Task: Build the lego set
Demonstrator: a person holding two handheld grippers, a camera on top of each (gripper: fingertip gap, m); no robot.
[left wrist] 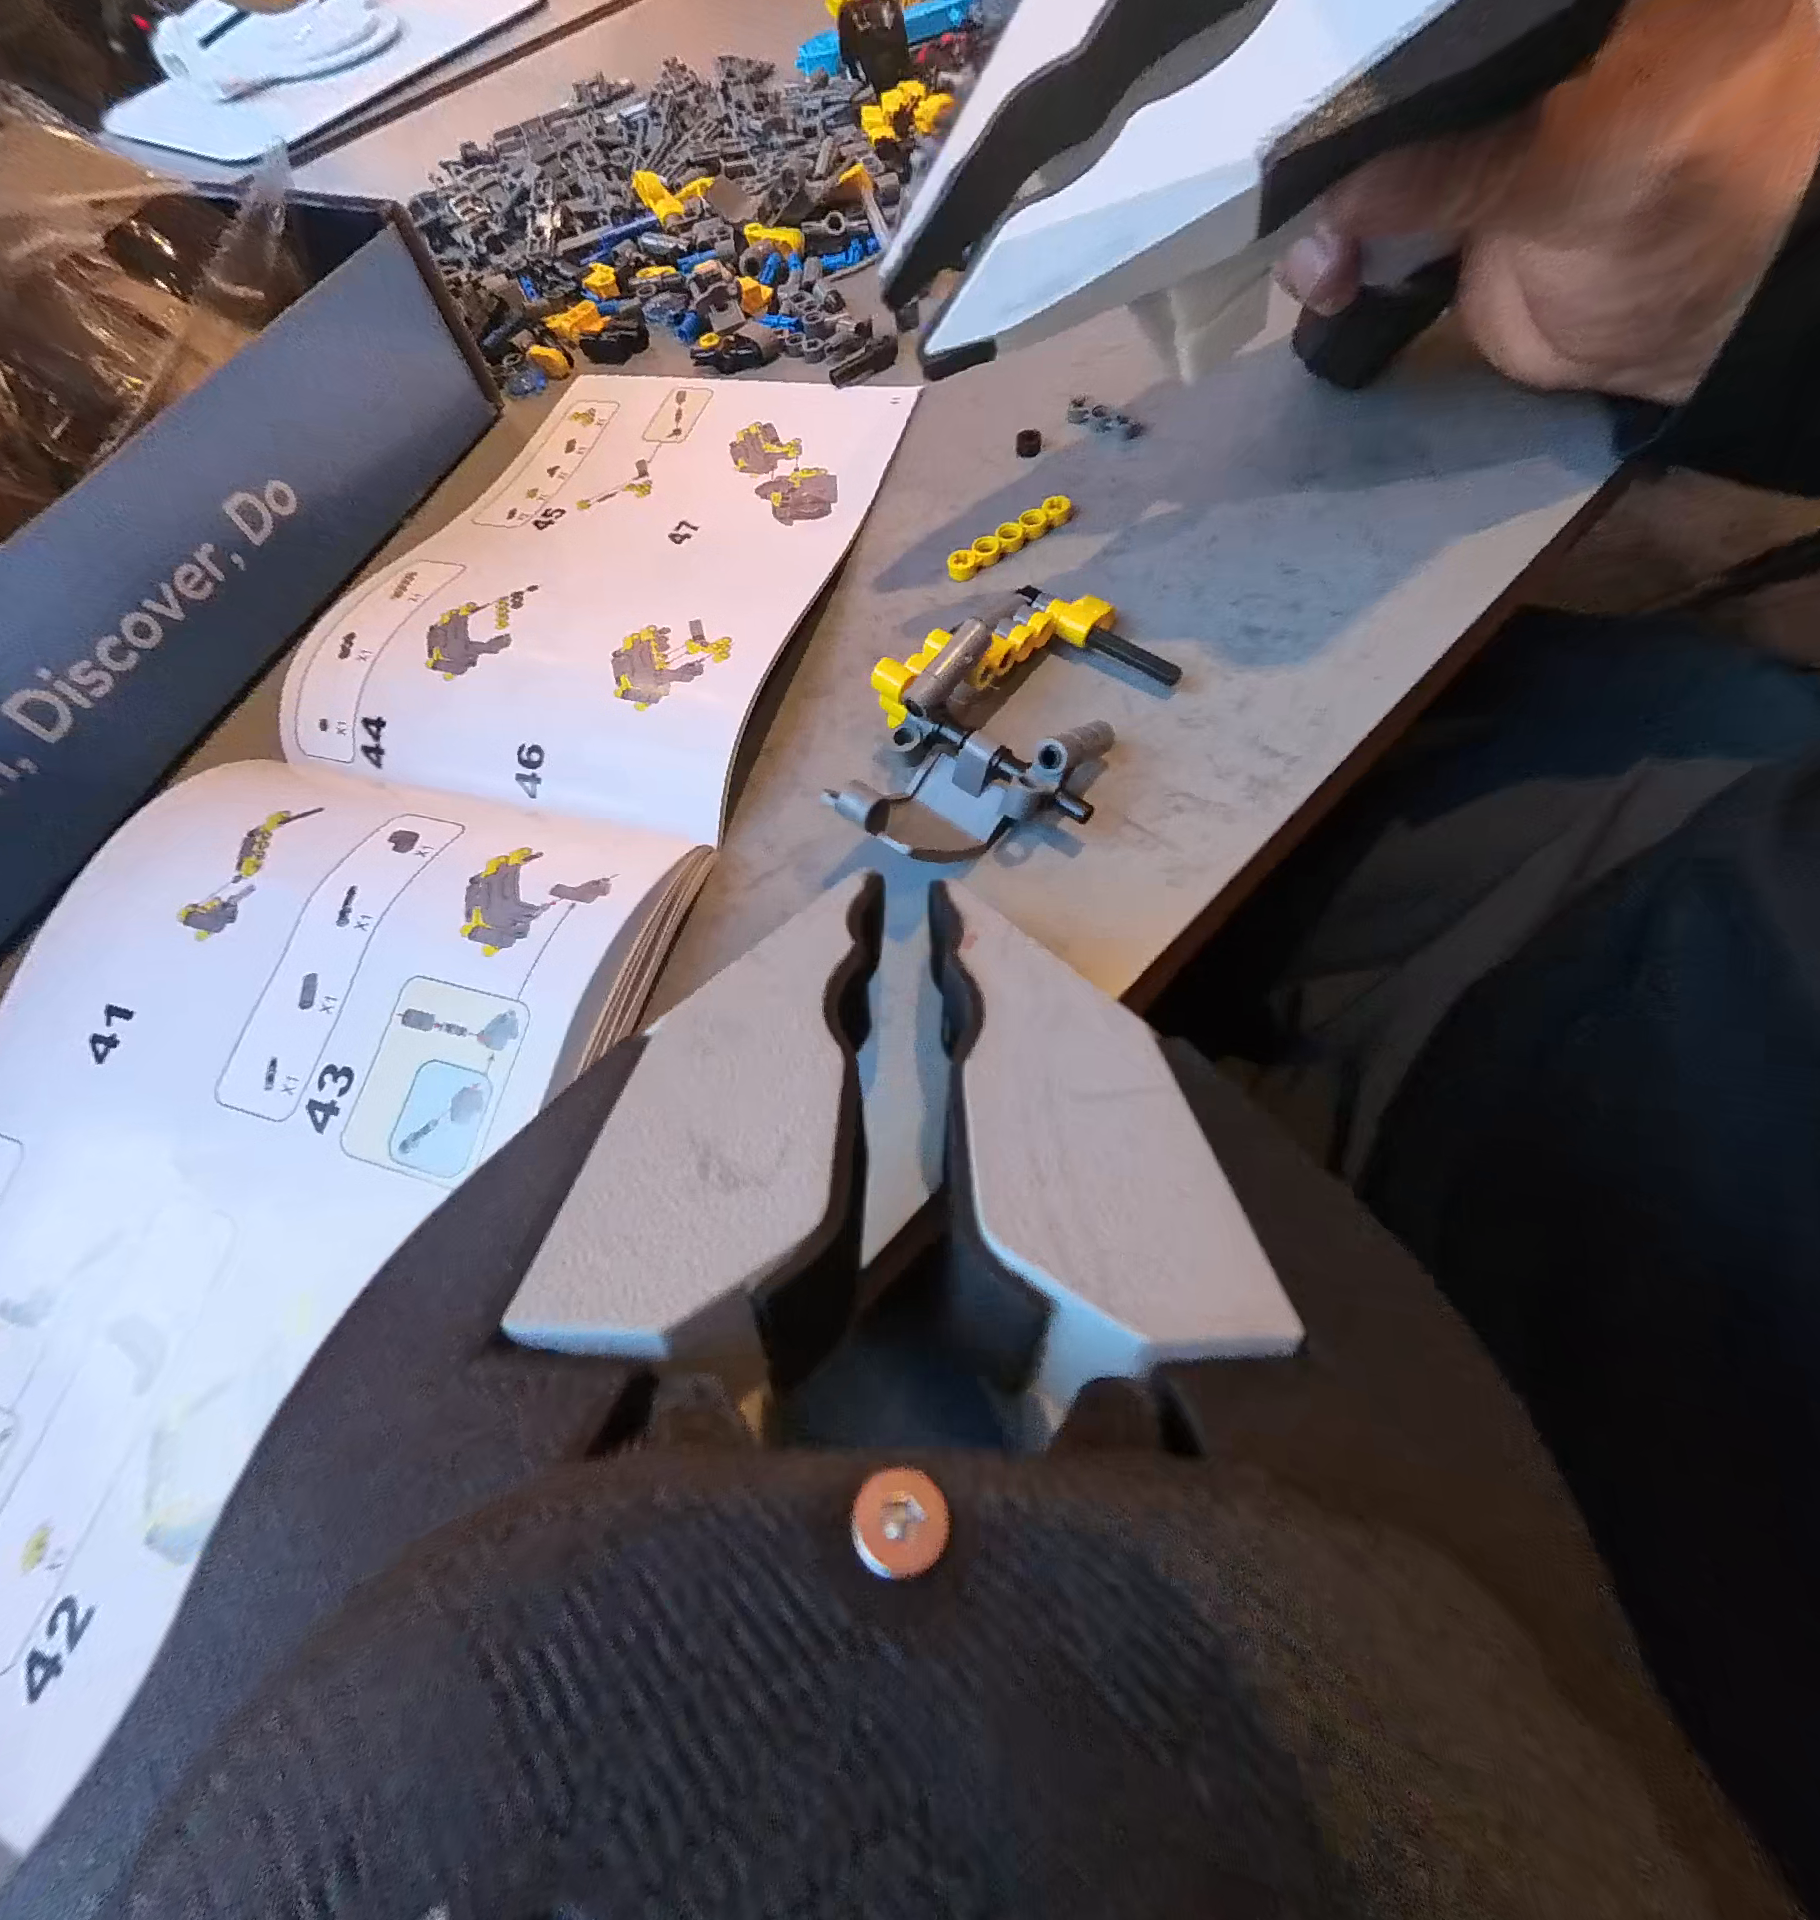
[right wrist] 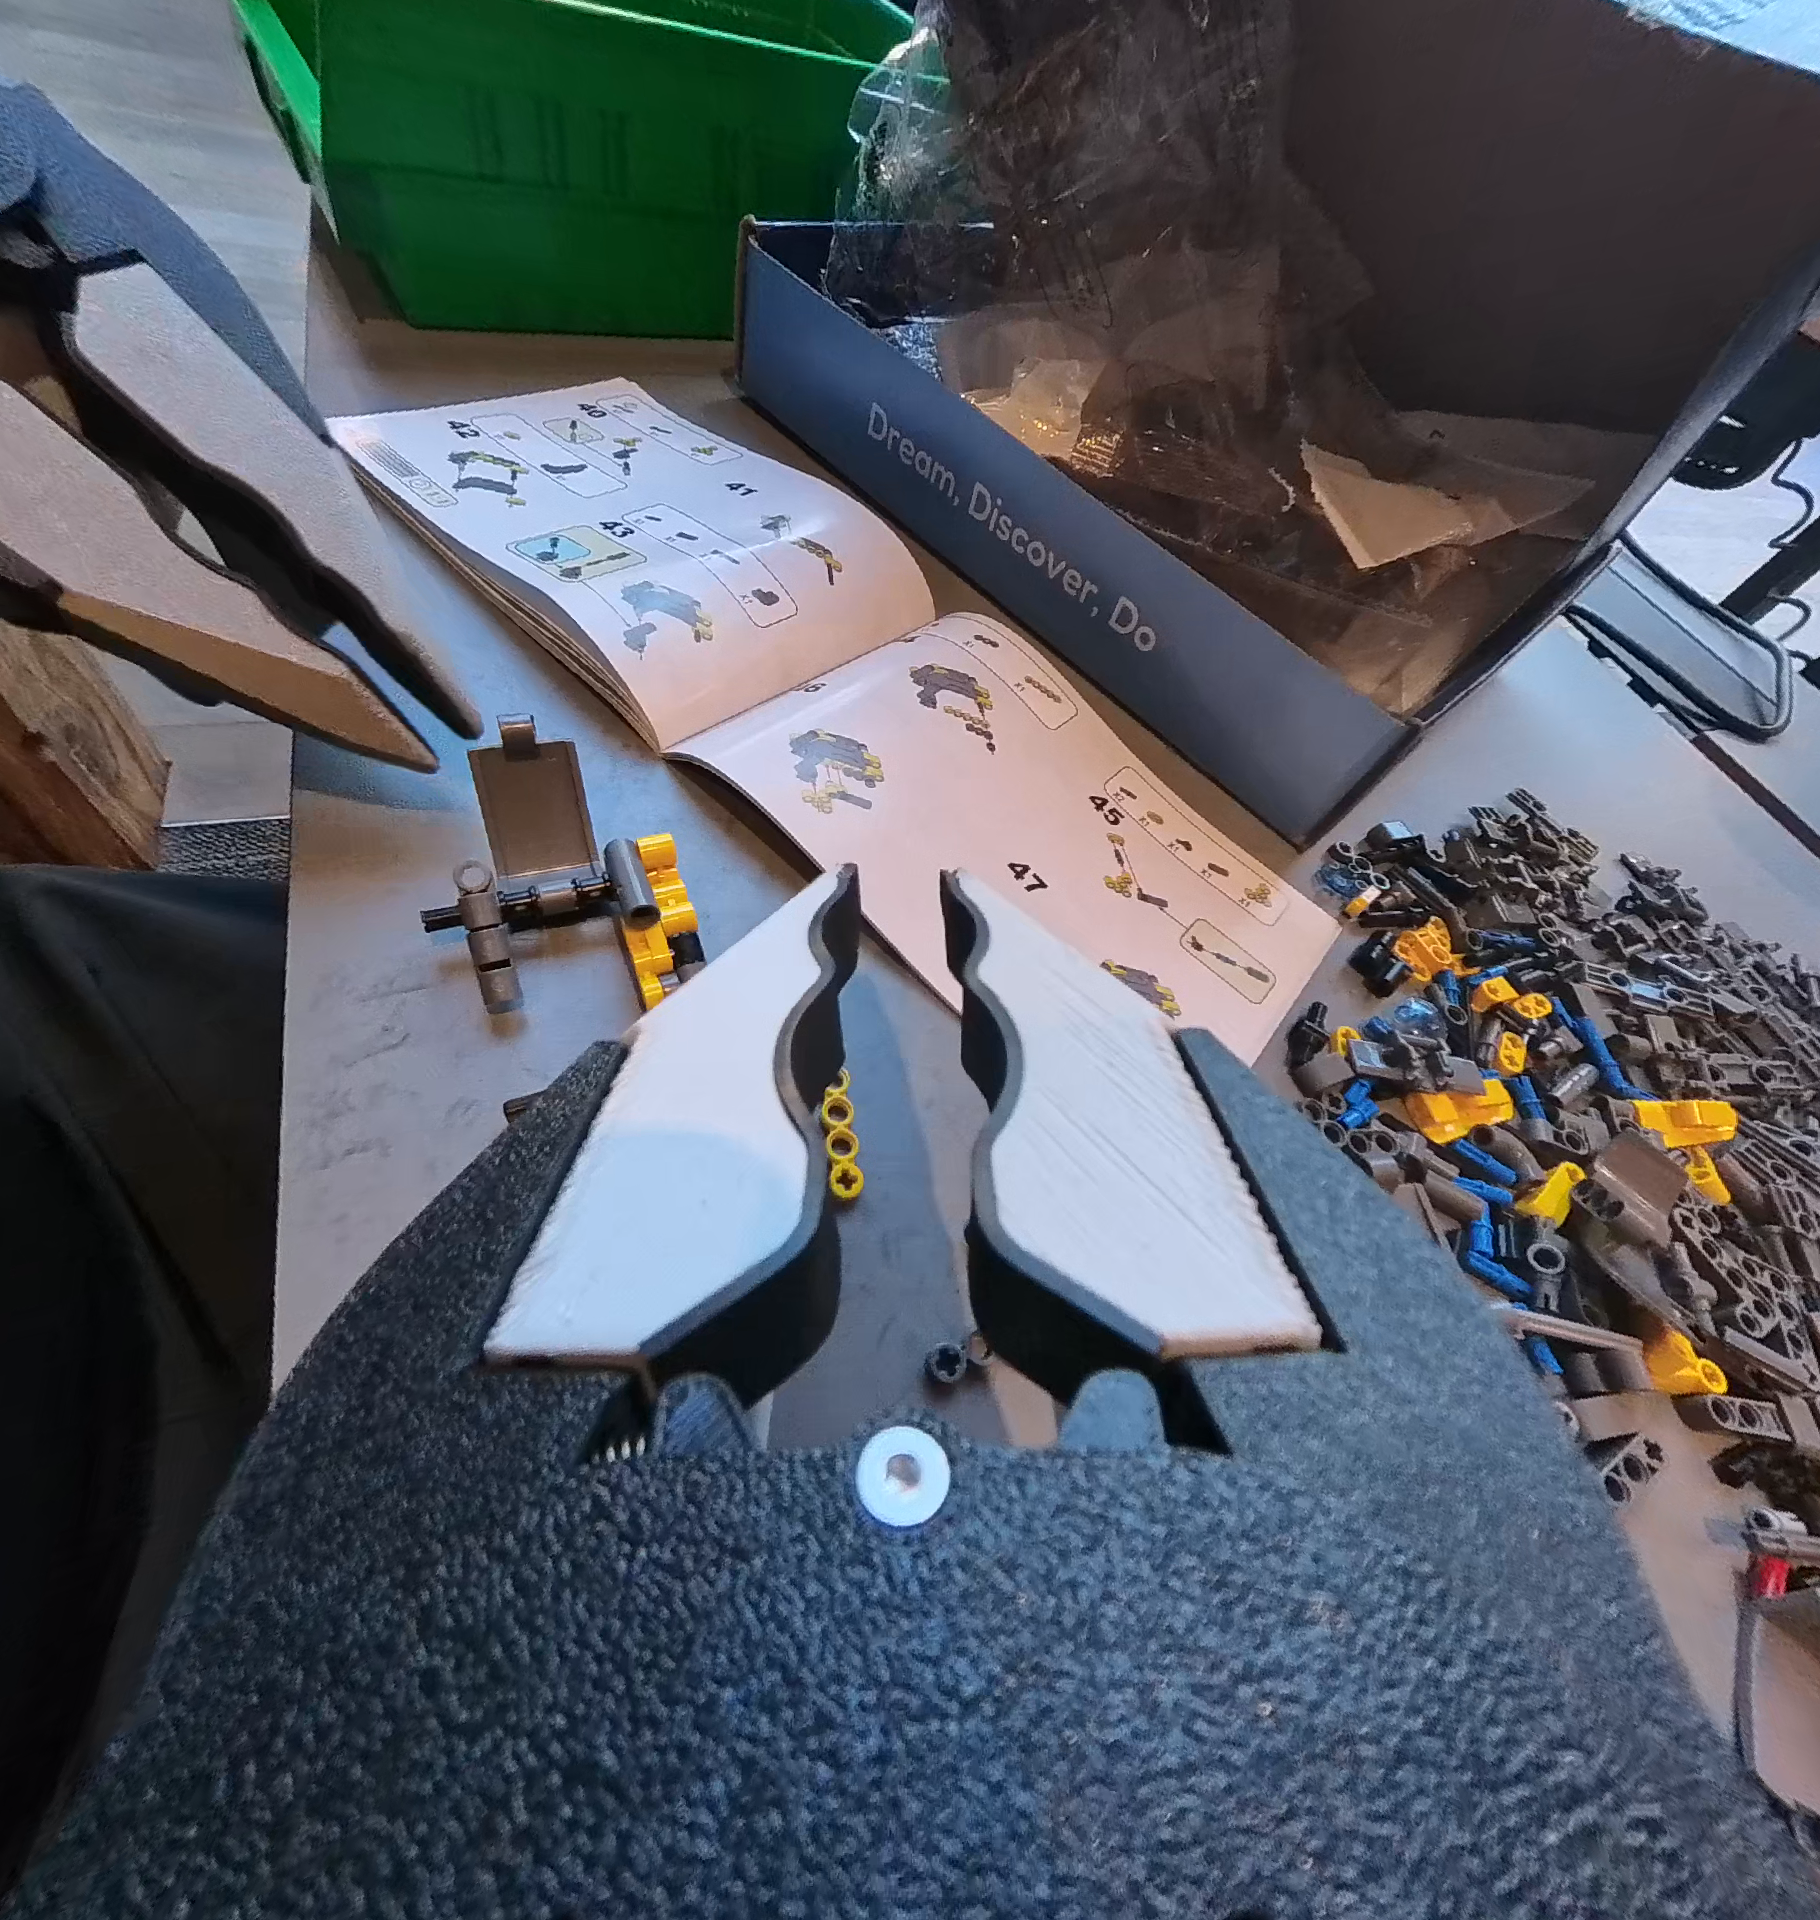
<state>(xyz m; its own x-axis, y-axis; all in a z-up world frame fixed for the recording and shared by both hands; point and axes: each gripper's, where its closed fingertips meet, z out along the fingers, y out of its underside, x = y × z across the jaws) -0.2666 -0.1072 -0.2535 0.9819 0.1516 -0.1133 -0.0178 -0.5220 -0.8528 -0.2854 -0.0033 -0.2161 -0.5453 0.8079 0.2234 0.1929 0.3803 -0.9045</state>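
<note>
Two grippers, nothing held: left gripper [left wrist: 901,894] jaws narrow by grey-yellow assembly [left wrist: 973,717]; right gripper [right wrist: 898,894] jaws wide over yellow beam [right wrist: 840,1138] on desk [left wrist: 1301,582]. Parts pile [right wrist: 1612,1143] unsorted.

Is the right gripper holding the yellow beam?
No: the right gripper is open and empty, with the yellow beam lying on the table below.

Soft, even indoor light, wide-angle bend at edges.
Pinkish glare on the instruction booklet [left wrist: 532,644] pages; soft shadows under the small yellow beam [left wrist: 1010,535]; plastic bags [right wrist: 1124,260] glint inside the dim box; nearest gripper bodies blurred.
</note>
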